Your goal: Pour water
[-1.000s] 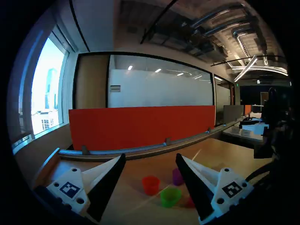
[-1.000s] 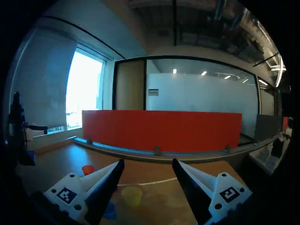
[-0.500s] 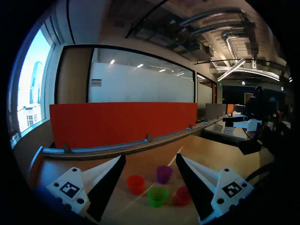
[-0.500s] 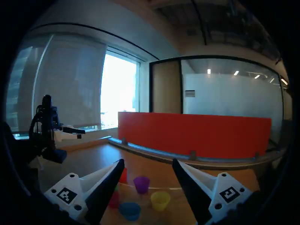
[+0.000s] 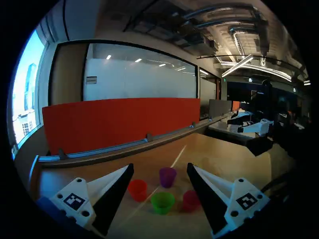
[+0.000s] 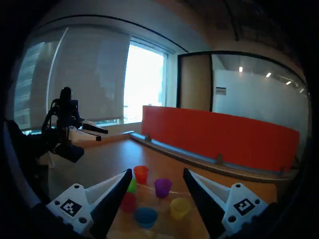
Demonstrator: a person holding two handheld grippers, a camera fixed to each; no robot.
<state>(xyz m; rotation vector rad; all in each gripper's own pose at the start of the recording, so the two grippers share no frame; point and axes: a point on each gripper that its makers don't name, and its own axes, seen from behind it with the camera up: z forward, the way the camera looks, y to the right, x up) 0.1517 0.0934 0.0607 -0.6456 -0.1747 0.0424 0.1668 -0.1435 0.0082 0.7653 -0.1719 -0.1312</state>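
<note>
The left claw (image 5: 159, 165) hovers level above the tabletop (image 5: 223, 159), jaws wide. The purple cup (image 5: 167, 177) and green cup (image 5: 162, 202) sit at 6 o'clock between its fingers (image 5: 115, 187). The right claw (image 6: 156, 170), equally wide, half hides a red cup (image 6: 128, 202) at 7 o'clock.

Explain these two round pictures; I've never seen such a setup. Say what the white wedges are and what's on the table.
No robot: a person holds a two-finger gripper in each hand, a fisheye camera riding on each. The left gripper view looks along the left gripper; the white wedges are its fingers, open. The right gripper view does likewise for the right gripper, also open. Neither holds anything. On the wooden table stand an orange cup, a purple cup, a yellow cup, a blue cup, a red cup and a green cup. Whether any holds water cannot be told.
</note>
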